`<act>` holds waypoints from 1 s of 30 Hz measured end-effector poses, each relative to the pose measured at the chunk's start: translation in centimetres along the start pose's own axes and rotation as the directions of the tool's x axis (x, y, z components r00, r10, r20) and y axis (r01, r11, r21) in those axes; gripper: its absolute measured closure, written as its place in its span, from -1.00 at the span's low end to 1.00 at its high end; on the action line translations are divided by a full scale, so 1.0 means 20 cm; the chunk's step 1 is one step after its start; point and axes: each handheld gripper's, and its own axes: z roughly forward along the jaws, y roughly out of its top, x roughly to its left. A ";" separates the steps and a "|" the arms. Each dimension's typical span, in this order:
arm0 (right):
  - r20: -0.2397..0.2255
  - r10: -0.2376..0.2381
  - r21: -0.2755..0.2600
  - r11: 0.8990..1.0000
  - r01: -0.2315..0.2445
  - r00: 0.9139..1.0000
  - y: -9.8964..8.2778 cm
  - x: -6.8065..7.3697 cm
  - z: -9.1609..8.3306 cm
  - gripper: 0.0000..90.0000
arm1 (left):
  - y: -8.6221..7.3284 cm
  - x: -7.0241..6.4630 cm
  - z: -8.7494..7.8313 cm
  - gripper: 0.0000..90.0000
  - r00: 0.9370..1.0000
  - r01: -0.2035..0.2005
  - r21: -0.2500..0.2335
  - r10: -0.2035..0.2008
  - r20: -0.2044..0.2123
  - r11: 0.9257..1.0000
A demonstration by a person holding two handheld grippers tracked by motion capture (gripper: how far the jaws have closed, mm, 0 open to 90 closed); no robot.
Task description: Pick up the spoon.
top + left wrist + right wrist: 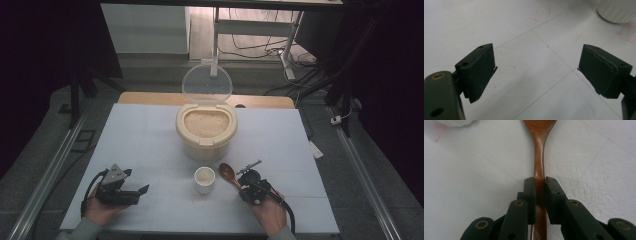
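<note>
The right gripper [539, 185] is clamping the spoon [539, 157] by its handle — bowl lying just beside the cup [204, 179], ready for scooping rice [206, 123]. The left gripper [131, 194] is resting on the table [150, 140], jaws apart — holding nothing.

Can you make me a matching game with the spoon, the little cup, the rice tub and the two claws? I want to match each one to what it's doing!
Things:
1. wooden spoon
2. small white cup
3. rice tub
4. left claw

States:
A. lid standing open, full of rice
B. jaws wide apart, nothing between them
C. handle squeezed in the right claw
D. standing on the table just left of the spoon's bowl

Pairs: 1-C, 2-D, 3-A, 4-B
</note>
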 end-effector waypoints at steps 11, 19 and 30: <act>-0.131 0.017 -0.088 0.996 -0.029 0.991 -0.07 -0.14 -0.10 0.77 | -0.01 0.00 0.00 -0.69 1.000 0.004 0.007 -0.004 -0.010 1.000; -0.175 -0.033 -0.151 0.989 0.007 0.984 -0.10 -0.19 -0.17 0.76 | -0.01 0.01 0.02 -0.69 1.000 0.008 0.016 -0.008 -0.016 1.000; -0.231 -0.121 -0.249 0.967 0.061 0.965 -0.11 -0.21 -0.28 0.76 | -0.01 0.01 0.03 -0.69 0.999 0.013 0.026 -0.012 -0.030 1.000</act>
